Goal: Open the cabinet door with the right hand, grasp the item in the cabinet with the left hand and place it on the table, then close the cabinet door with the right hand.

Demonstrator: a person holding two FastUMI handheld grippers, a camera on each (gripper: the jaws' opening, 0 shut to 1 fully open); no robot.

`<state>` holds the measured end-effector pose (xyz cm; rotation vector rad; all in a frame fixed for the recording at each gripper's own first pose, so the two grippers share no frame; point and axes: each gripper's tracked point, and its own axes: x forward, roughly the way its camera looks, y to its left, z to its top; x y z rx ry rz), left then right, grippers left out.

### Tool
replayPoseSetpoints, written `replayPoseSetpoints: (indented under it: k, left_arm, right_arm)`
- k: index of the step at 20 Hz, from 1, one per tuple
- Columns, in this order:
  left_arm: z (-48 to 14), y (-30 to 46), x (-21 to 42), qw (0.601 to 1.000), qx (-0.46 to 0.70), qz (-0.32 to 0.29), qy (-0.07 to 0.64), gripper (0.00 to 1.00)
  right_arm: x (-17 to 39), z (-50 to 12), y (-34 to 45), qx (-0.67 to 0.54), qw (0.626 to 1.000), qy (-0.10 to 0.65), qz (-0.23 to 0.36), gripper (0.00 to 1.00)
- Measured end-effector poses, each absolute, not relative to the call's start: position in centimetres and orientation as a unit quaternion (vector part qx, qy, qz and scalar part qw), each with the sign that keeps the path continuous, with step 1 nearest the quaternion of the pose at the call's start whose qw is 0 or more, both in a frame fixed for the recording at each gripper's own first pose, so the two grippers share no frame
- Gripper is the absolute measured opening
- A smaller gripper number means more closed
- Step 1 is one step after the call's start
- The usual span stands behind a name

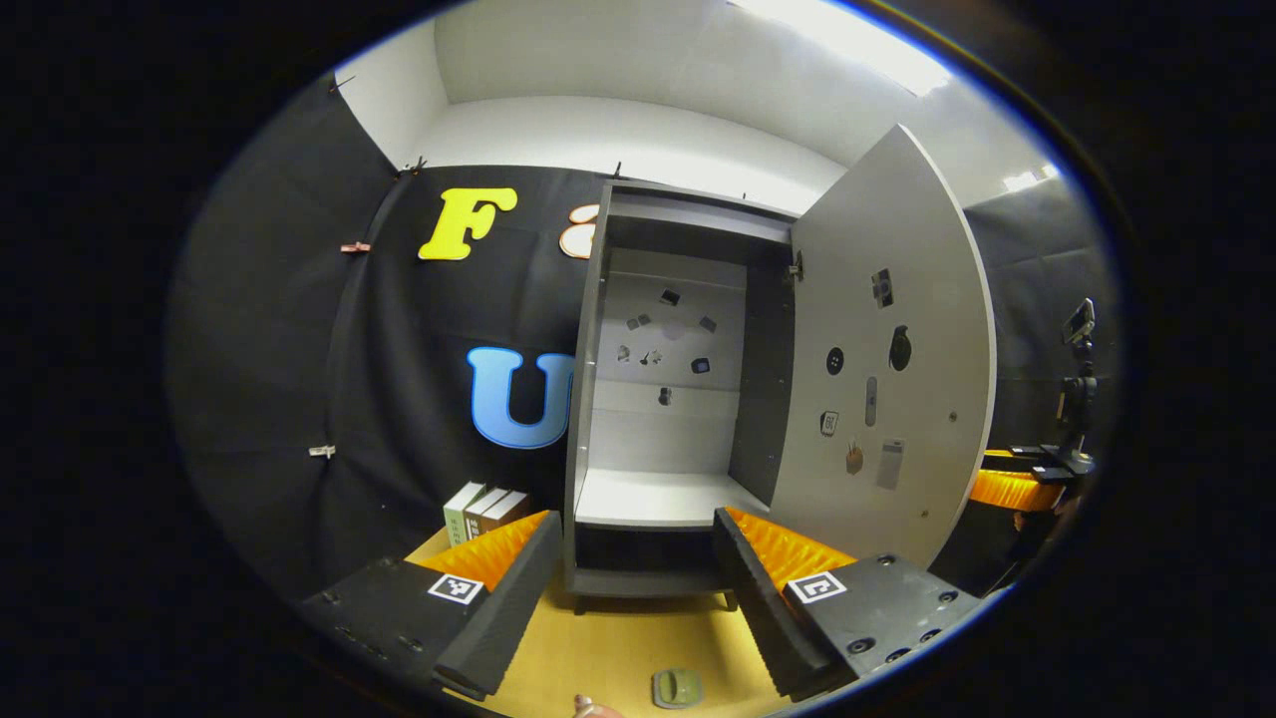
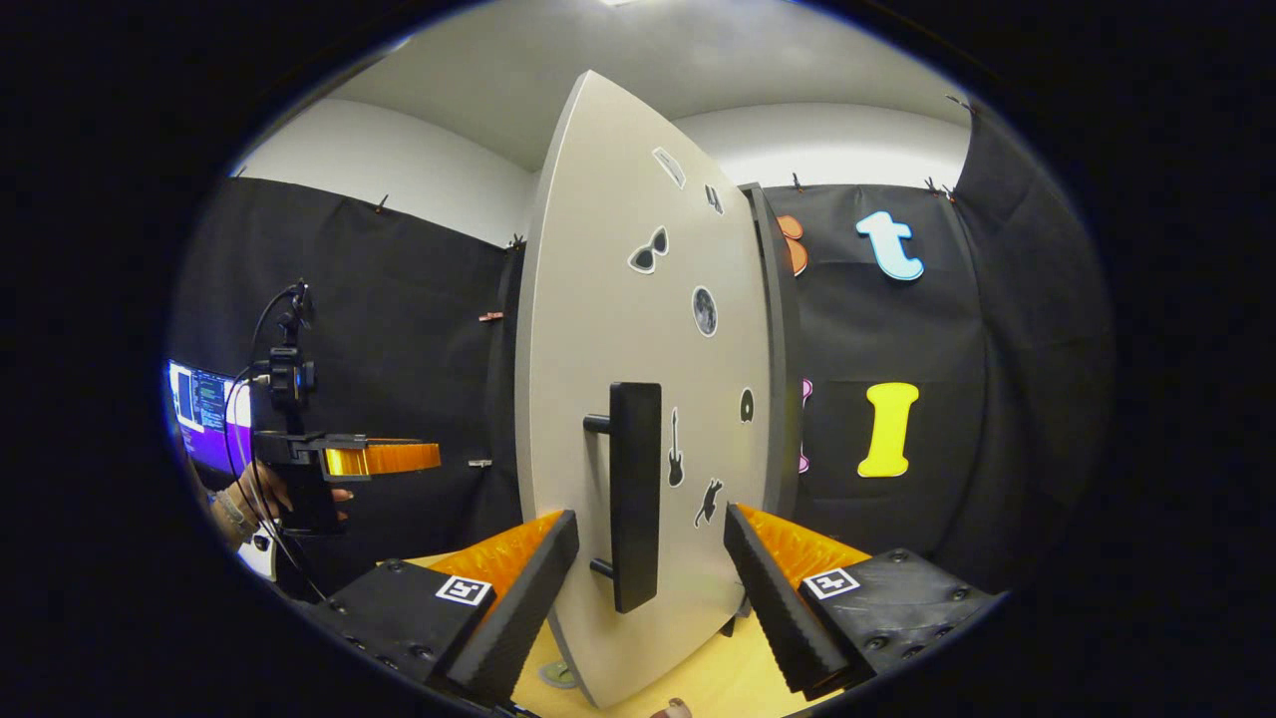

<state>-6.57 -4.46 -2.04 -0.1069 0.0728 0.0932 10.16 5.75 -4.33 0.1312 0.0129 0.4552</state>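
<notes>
Left gripper (image 1: 638, 588): jaws wide, empty
Right gripper (image 2: 648, 588): jaws wide, astride door handle (image 2: 634, 496), not gripping
Books (image 1: 484, 511): three, writing unreadable

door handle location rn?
Right gripper view: the door handle stands upright on the open cabinet door, centred between the right tongs, untouched.

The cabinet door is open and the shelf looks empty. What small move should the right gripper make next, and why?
Probably shut the right gripper on the door handle to swing the door closed. Its fingers are open on either side of the handle, the shelf looks bare, and a small green item lies on the table.
</notes>
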Motion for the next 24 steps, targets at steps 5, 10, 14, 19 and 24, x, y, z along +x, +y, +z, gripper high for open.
replayPoseSetpoints:
  k: [5, 10, 14, 19, 24]
  left_arm:
    - [-2.7, 0.2, -5.2, 0.998, -0.052, 0.001, 0.043, 0.95]
    - [-4.0, 4.3, -5.3, 0.997, -0.052, -0.020, 0.056, 0.94]
    - [-4.4, 6.1, -5.3, 0.997, -0.033, -0.027, 0.065, 0.95]
    - [-4.3, 3.5, -4.3, 0.995, -0.047, -0.063, 0.059, 0.95]
    - [-2.6, -0.3, -2.9, 0.995, -0.035, -0.088, 0.039, 0.95]
  right_arm:
    - [12.0, -4.7, 11.2, 0.061, 0.980, 0.003, 0.188, 0.97]
    - [15.4, -5.2, 16.8, 0.063, 0.984, 0.000, 0.168, 0.97]
    - [16.5, -4.8, 20.8, 0.094, 0.981, -0.011, 0.171, 0.98]
    - [15.3, -5.8, 18.3, 0.055, 0.989, -0.005, 0.136, 0.98]
    - [15.9, -4.2, 12.9, 0.035, 0.999, -0.028, 0.029, 0.98]
